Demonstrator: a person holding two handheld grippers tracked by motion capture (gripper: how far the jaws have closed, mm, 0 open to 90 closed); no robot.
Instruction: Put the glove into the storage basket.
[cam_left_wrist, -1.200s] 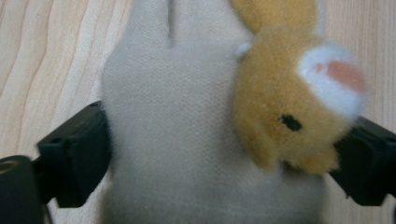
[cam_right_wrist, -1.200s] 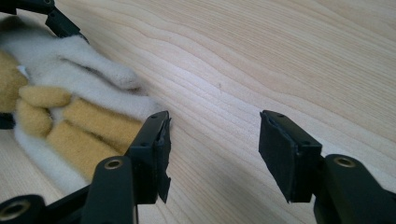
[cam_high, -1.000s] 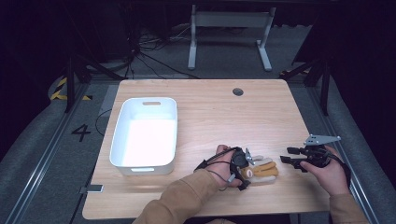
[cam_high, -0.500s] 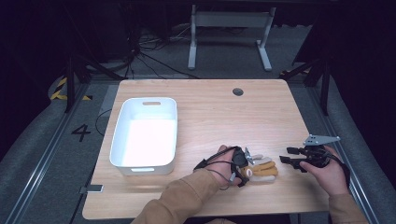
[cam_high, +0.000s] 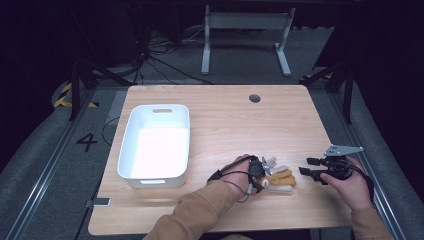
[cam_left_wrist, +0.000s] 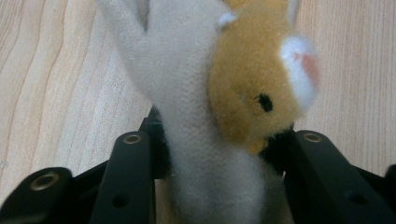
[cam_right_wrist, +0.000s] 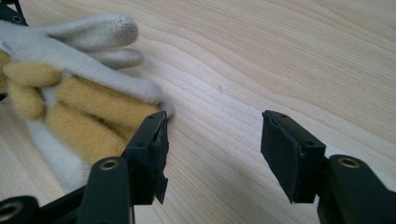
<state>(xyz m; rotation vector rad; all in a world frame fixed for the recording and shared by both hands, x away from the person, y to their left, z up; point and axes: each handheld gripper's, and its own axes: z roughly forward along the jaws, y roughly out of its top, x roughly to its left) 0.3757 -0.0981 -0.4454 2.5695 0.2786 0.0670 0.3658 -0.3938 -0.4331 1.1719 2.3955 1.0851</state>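
Observation:
A cream and tan plush toy (cam_high: 279, 179) lies on the wooden table (cam_high: 225, 120) near its front edge. My left gripper (cam_high: 260, 173) is shut on the toy's left end. In the left gripper view the plush toy (cam_left_wrist: 224, 102) is squeezed between the jaws of the left gripper (cam_left_wrist: 215, 154), with a small black eye and a pink patch showing. My right gripper (cam_high: 307, 167) hovers just right of the toy. In the right gripper view the right gripper (cam_right_wrist: 212, 140) stands open over bare wood, its left jaw beside the toy's (cam_right_wrist: 79, 93) tan limbs.
A white rectangular bin (cam_high: 155, 142) sits on the table's left half, with nothing visible inside. A round cable hole (cam_high: 255, 98) is near the far edge. Bare wood lies between the bin and the toy. Dark floor and a desk frame lie beyond the table.

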